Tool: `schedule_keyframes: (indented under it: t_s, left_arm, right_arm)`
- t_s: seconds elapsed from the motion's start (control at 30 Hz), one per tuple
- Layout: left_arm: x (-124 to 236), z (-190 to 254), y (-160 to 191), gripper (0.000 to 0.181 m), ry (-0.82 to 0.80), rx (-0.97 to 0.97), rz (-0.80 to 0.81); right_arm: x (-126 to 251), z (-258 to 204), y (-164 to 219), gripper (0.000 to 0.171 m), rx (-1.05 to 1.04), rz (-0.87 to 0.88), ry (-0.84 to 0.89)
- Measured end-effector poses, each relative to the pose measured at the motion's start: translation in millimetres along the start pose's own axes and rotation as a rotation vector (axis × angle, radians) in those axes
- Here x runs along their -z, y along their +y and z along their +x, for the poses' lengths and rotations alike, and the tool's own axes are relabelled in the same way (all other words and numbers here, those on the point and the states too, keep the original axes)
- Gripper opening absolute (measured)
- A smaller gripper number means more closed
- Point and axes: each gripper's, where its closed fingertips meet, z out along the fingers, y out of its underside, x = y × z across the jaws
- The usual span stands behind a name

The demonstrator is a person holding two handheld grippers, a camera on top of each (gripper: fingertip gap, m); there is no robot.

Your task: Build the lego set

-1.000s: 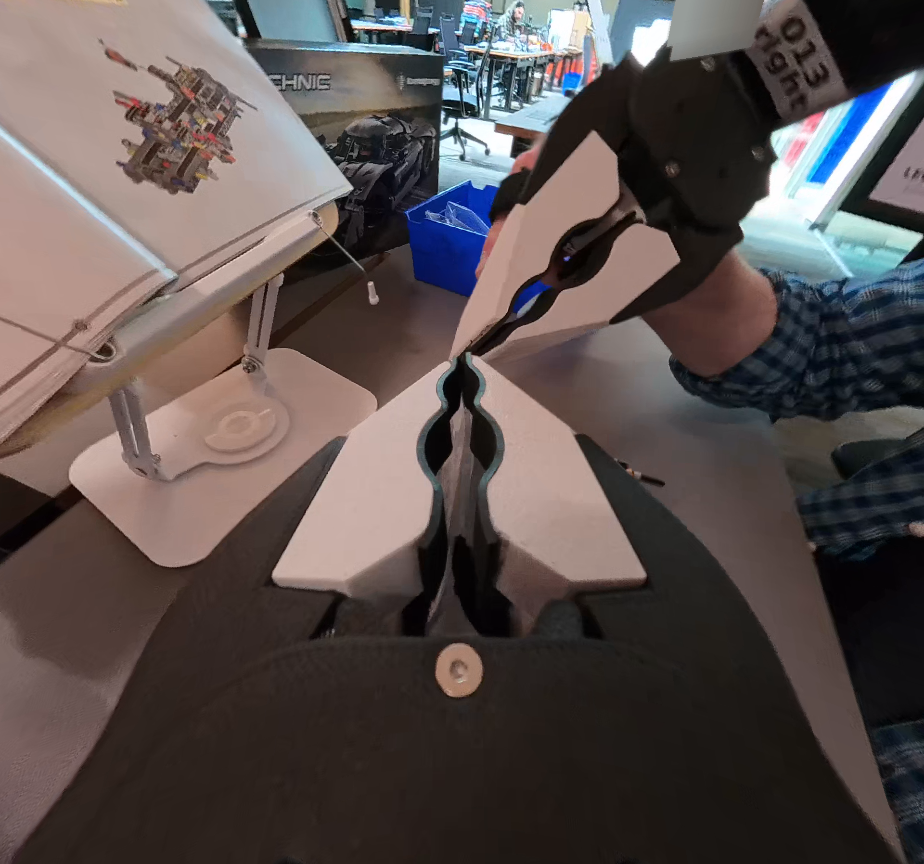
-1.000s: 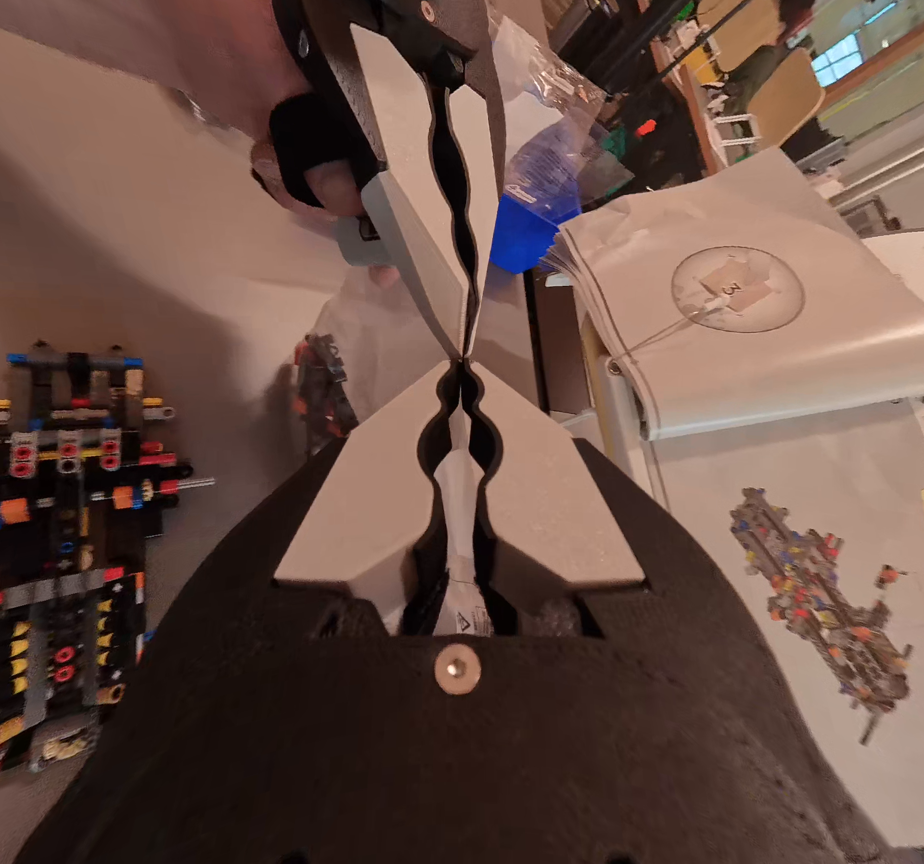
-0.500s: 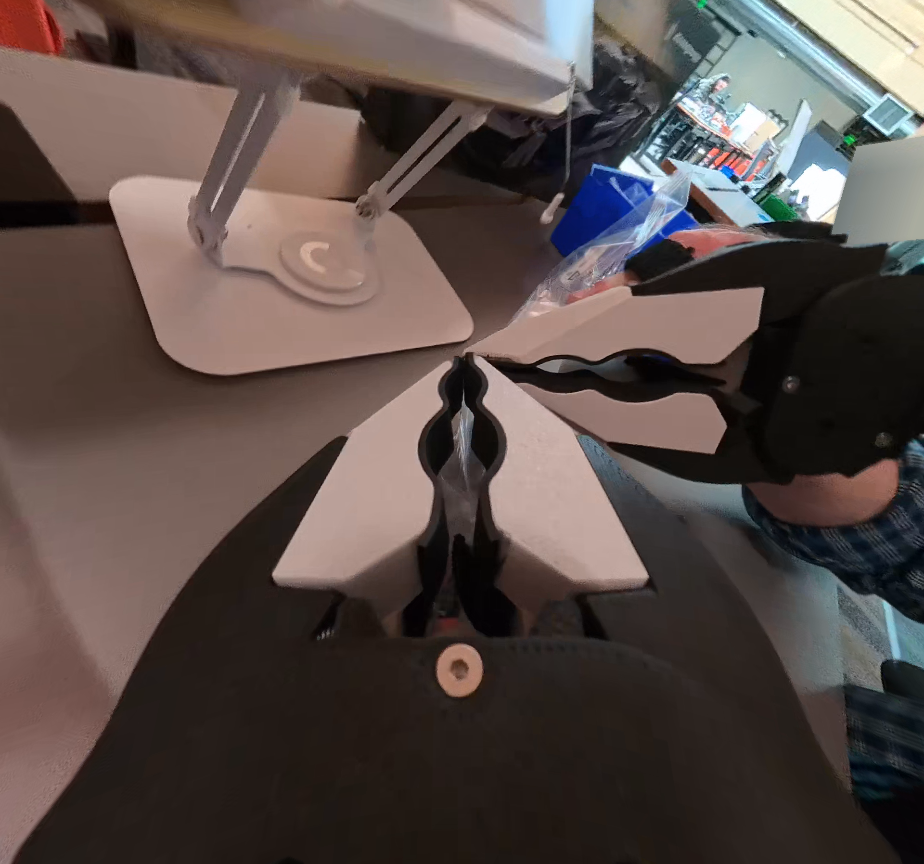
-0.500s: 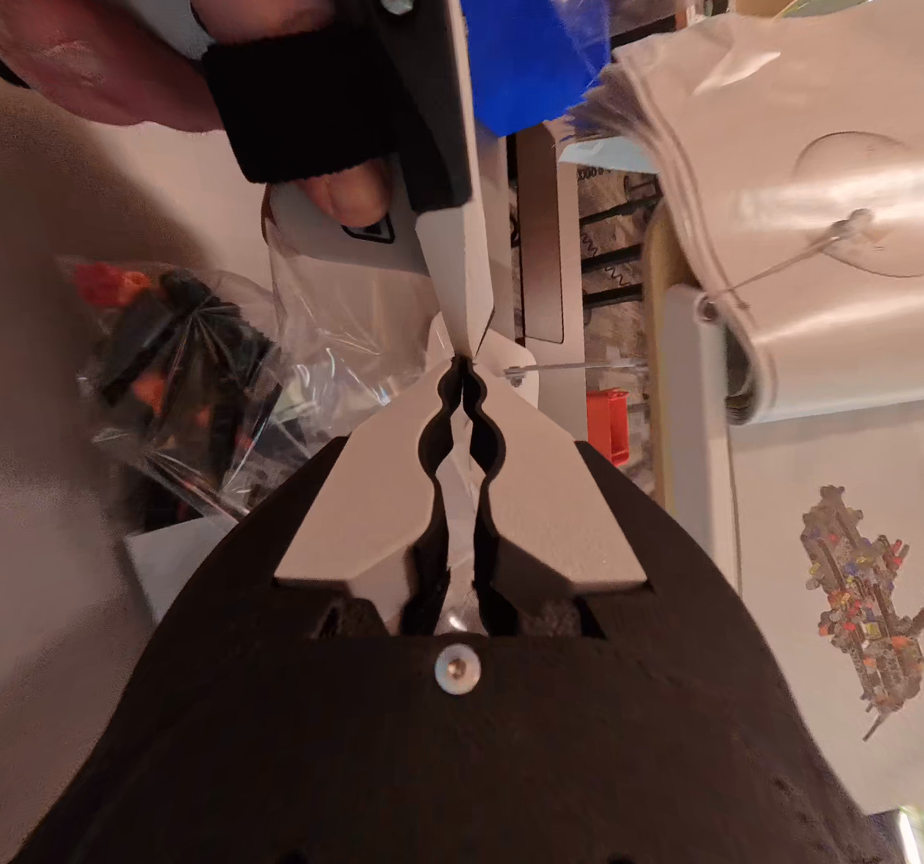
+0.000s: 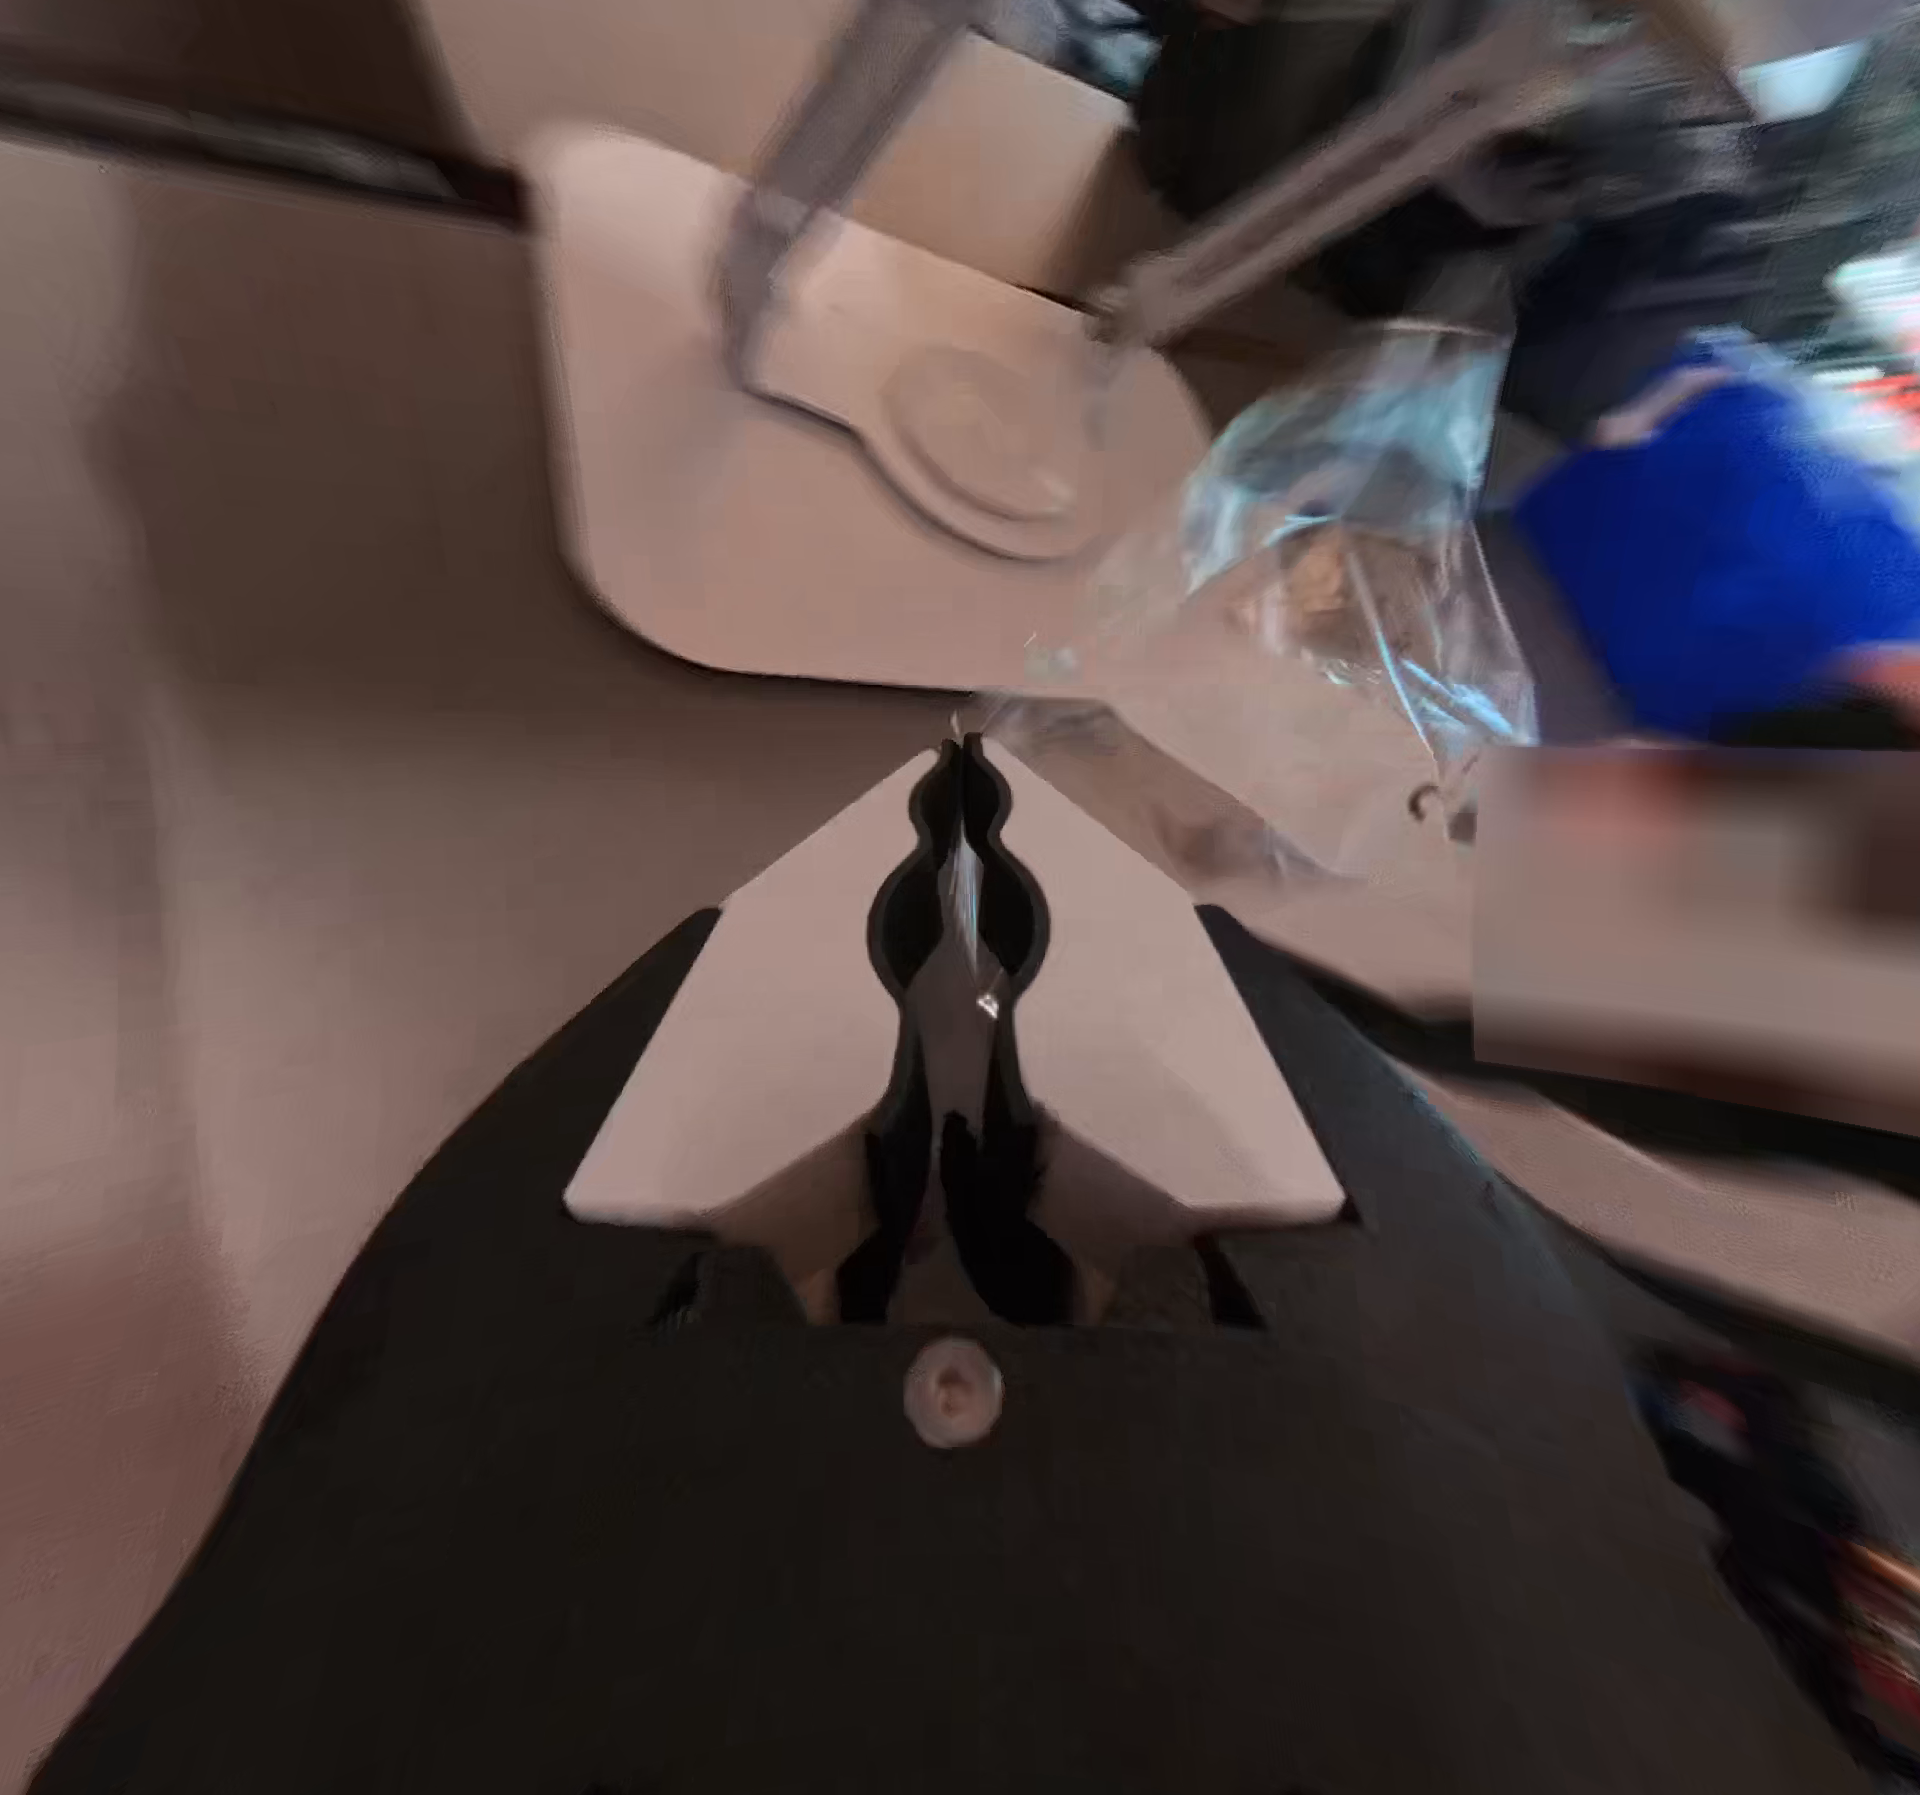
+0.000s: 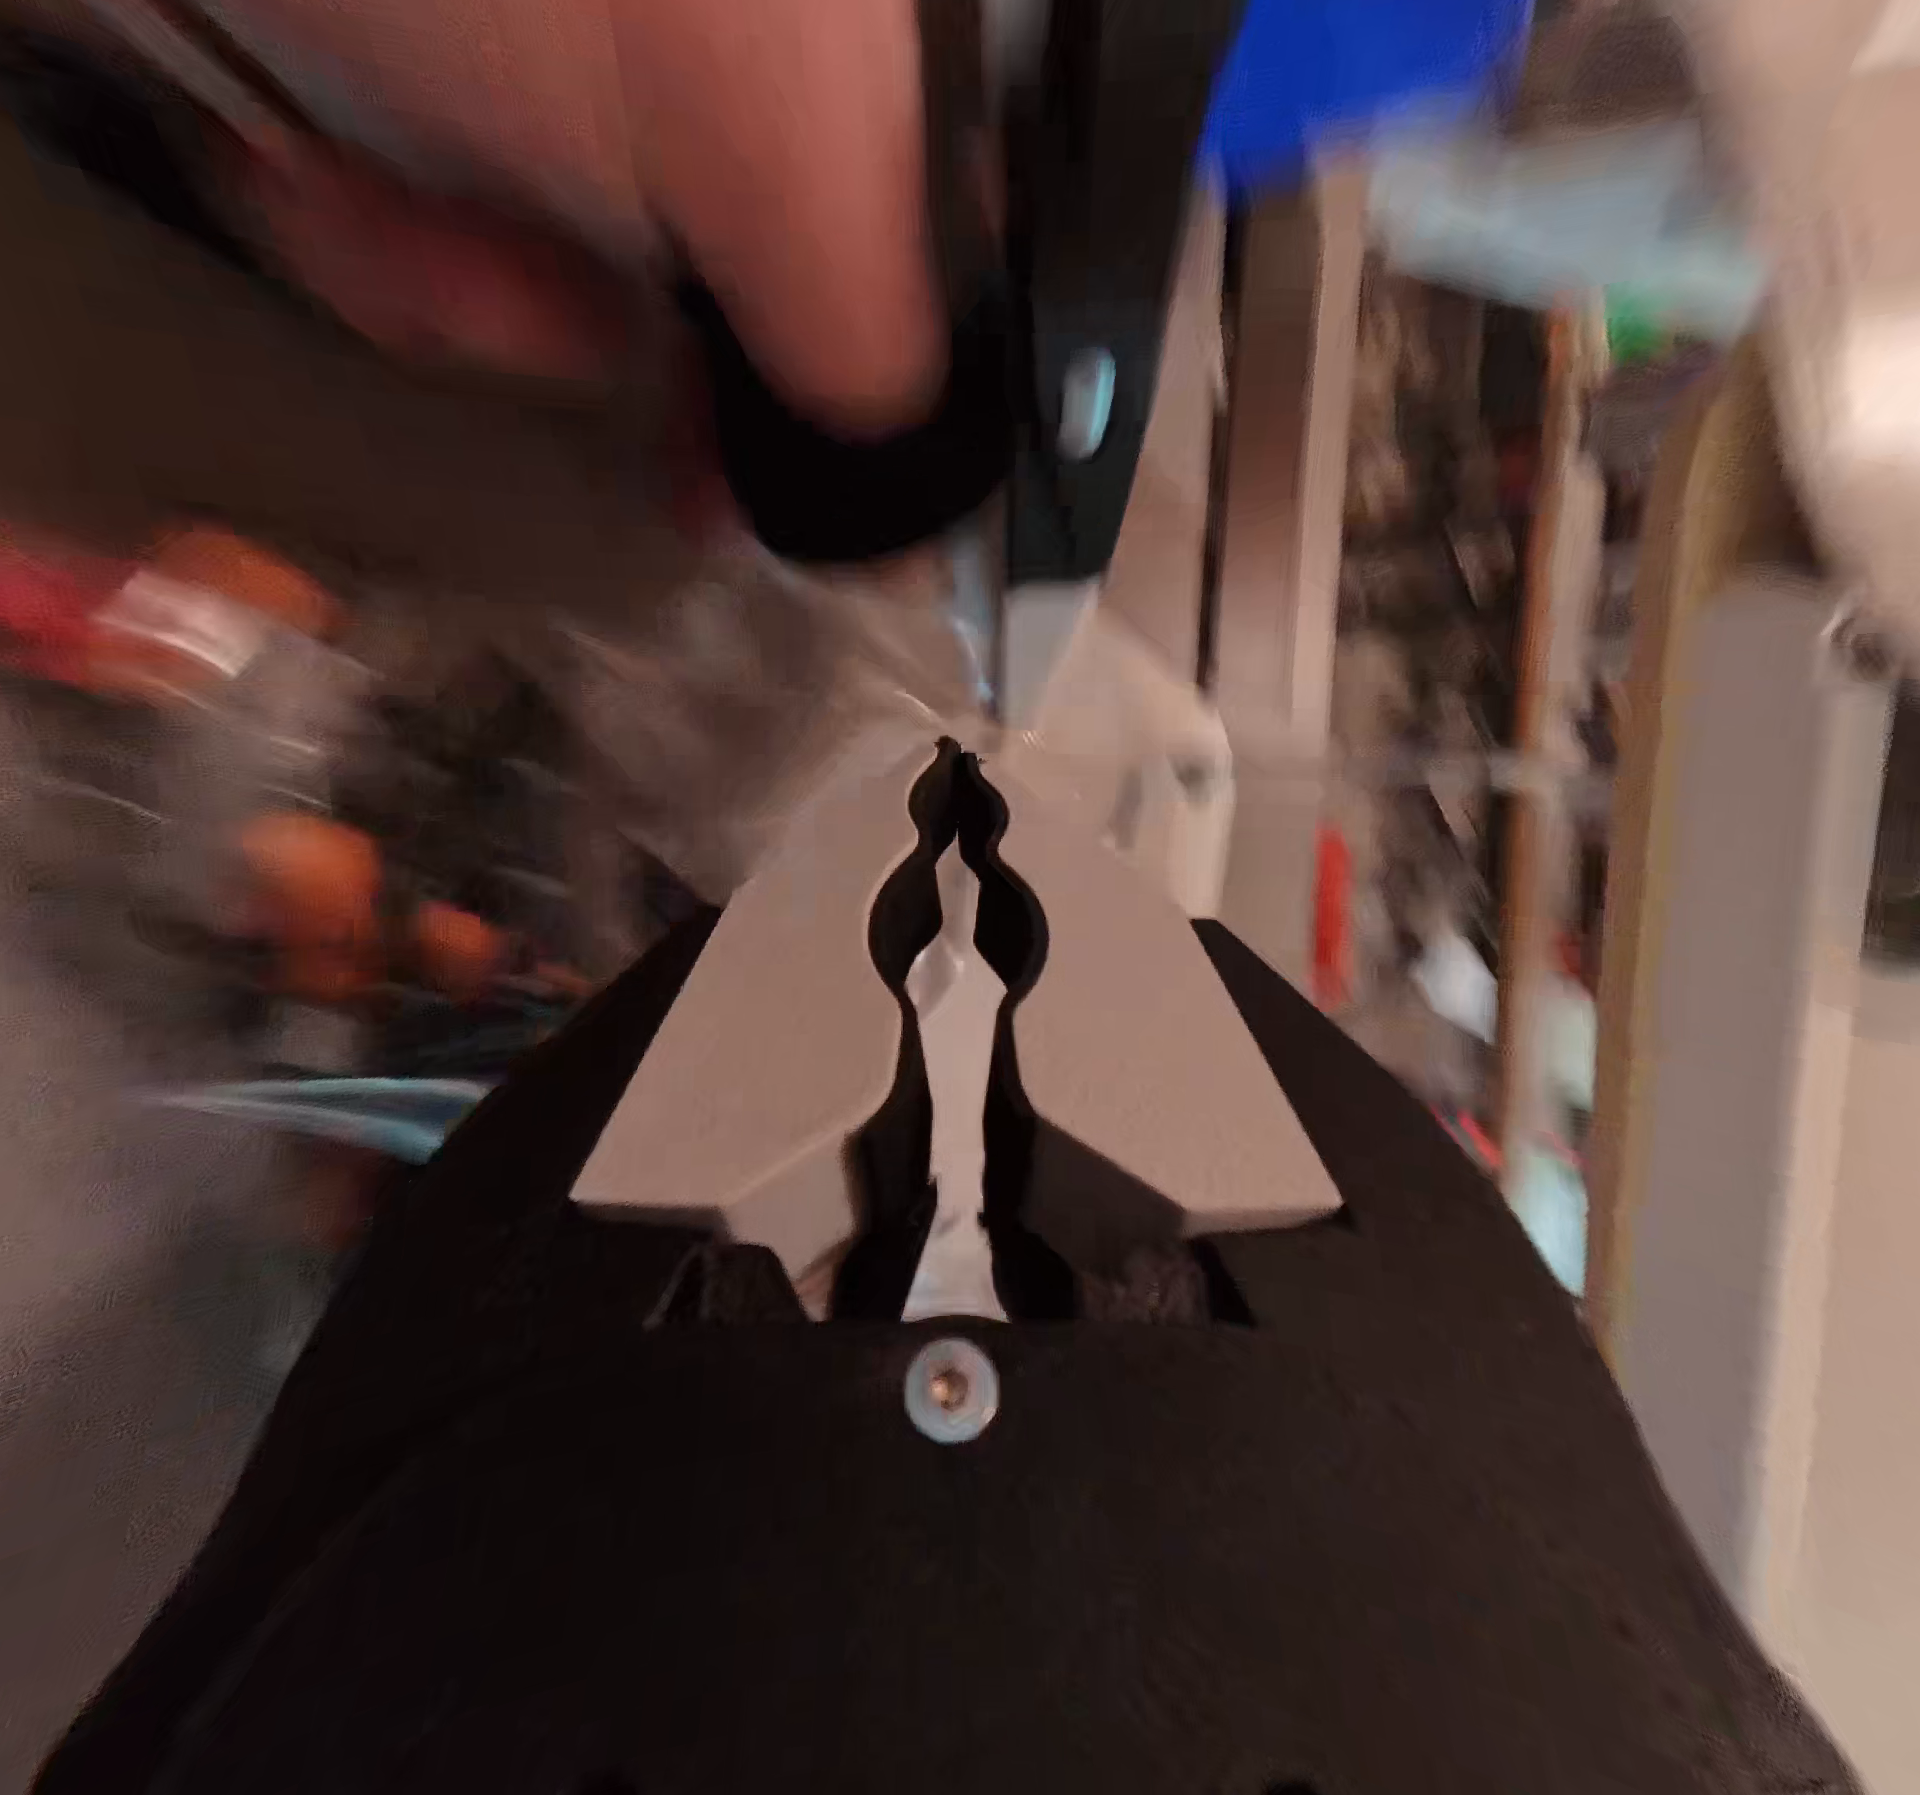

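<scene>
plastic bag point(image 5: 1340, 540), both grippers clamped on it

The right gripper point(image 6: 958, 758) has its white fingers point(image 6: 769, 1039) pressed together at the tips, pinching clear film of a plastic bag point(image 6: 582, 706) that spreads left, blurred, with dark and orange pieces inside. Just above, a hand point(image 6: 623, 135) holds the left gripper point(image 6: 1049, 644), tips nearly touching. A blue bin point(image 6: 1371, 10) sits behind.
</scene>
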Motion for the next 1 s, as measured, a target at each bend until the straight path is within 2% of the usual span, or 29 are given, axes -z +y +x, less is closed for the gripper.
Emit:
schedule_keyframes:
  t_s: [0.03, 0.07, 0.1, 0.13, 0.23, 0.33, 0.5, 0.6, 0.67, 0.73, 0.83, 0.87, 1.0]
  left_arm:
    - [1, -16, -8, 0.000, -0.002, 0.092, 0.025]
    - [7, -18, -23, 0.000, 0.061, 0.164, 0.081]
    - [11, -9, -28, 0.000, 0.070, 0.100, 0.075]
    - [12, -2, -25, 0.000, 0.043, -0.015, 0.040]
    - [13, 7, -16, 0.000, 0.111, -0.045, 0.029]
    - [24, 15, -14, 0.000, 0.174, -0.121, 0.031]
    - [42, 31, -13, 0.000, 0.247, -0.256, 0.005]
    - [46, 31, 4, 0.000, 0.269, -0.294, -0.089]
    - [50, 25, 11, 0.000, 0.251, -0.337, -0.109]
    - [52, 18, 17, 0.000, 0.246, -0.349, -0.125]
    - [54, 10, 22, 0.000, 0.232, -0.385, -0.137]
    - [56, 11, 20, 0.000, 0.243, -0.388, -0.126]
    - [60, 13, 20, 0.000, 0.277, -0.412, -0.127]
  right_arm:
    - [9, -6, -20, 0.000, -0.023, 0.069, -0.019]
    - [9, -8, -26, 0.000, 0.030, 0.064, 0.003]
    - [2, -12, -21, 0.000, 0.008, 0.051, -0.031]
    - [-2, -13, -14, 0.000, -0.022, 0.053, -0.055]
    - [3, -6, -9, 0.000, -0.186, 0.099, -0.143]
    - [15, 12, -2, 0.000, -0.213, 0.141, -0.155]
    - [19, 27, -15, 0.020, -0.264, 0.258, -0.214]
    - [4, 29, -20, 0.024, -0.234, 0.241, -0.245]
    - [-5, 23, -27, 0.025, -0.192, 0.250, -0.288]
    - [-10, 12, -32, 0.017, -0.155, 0.258, -0.370]
    - [-13, 0, -36, 0.013, -0.100, 0.265, -0.465]
    - [-13, -5, -34, 0.019, -0.082, 0.244, -0.495]
    - [-18, -3, -38, 0.019, -0.007, 0.259, -0.462]
